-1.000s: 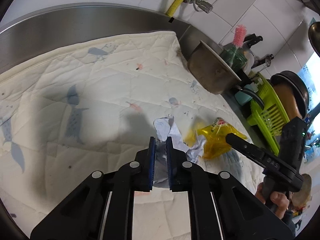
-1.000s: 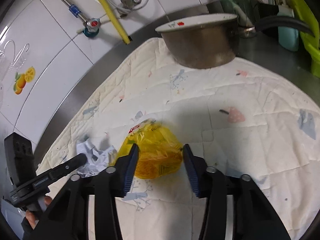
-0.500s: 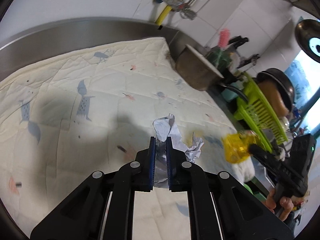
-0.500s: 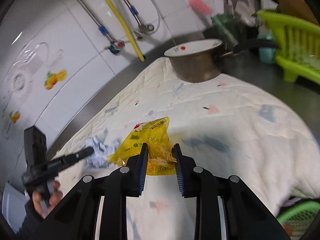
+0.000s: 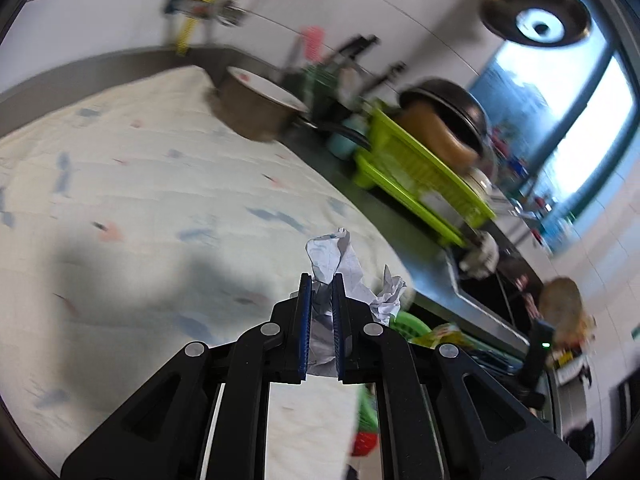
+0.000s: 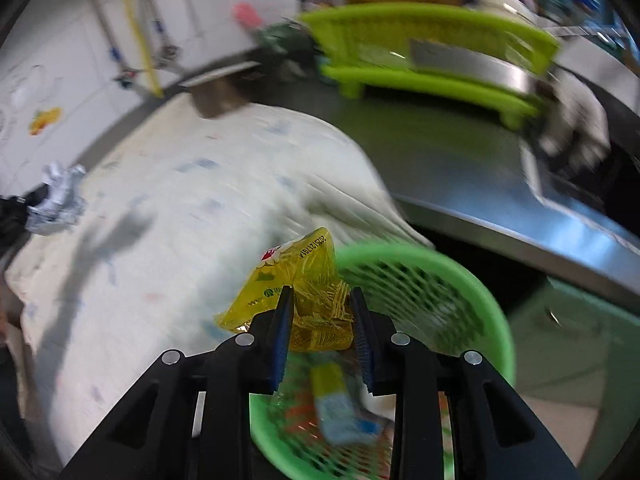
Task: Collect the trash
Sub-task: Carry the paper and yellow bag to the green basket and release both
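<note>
My left gripper (image 5: 321, 280) is shut on a crumpled white paper (image 5: 332, 252) and holds it above the right edge of the quilted cloth (image 5: 140, 200). The same paper (image 6: 60, 200) shows at the far left of the right wrist view. A yellow snack wrapper (image 6: 296, 276) sits between the pads of my right gripper (image 6: 320, 294), whose jaws are opening. The wrapper hangs over the near rim of a green mesh basket (image 6: 460, 280) standing below the counter edge. Part of that basket (image 5: 408, 320) peeks out behind the left gripper.
The basket holds other trash (image 6: 336, 408). A metal pot (image 5: 260, 108) stands at the cloth's far corner. A lime green dish rack (image 5: 420, 176) with pans sits on the steel counter, and a sink (image 5: 500, 280) lies to its right.
Both grippers rose off the cloth and swung right. The right one closed on the yellow wrapper and carried it over the green basket. The left one kept the paper.
</note>
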Motion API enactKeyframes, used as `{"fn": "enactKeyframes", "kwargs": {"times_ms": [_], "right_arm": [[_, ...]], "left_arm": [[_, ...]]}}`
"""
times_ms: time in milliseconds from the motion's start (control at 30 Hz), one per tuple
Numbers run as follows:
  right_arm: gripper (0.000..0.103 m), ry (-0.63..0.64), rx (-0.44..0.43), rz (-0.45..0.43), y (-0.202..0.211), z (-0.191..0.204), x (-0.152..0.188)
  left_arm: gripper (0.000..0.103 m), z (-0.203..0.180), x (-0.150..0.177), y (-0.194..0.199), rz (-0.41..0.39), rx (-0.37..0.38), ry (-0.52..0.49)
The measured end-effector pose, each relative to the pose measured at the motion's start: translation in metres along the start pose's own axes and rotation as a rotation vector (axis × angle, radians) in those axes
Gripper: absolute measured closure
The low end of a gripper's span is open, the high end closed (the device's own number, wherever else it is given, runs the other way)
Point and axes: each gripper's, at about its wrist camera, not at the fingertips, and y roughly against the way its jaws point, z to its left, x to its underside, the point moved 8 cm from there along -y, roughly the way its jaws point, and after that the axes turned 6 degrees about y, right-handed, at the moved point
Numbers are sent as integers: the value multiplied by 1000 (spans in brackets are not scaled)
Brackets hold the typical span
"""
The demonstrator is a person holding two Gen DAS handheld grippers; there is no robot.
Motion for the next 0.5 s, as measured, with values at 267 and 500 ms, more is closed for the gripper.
{"fn": "enactKeyframes", "kwargs": {"times_ms": [267,500], "right_arm": [[54,-123,69,24,-8,-57,40],[50,-186,64,-13,11,-80,49]], "left_arm": [[94,-68,50,-51,117,47,-75],[94,-109,87,-104,208,40,-139]]}}
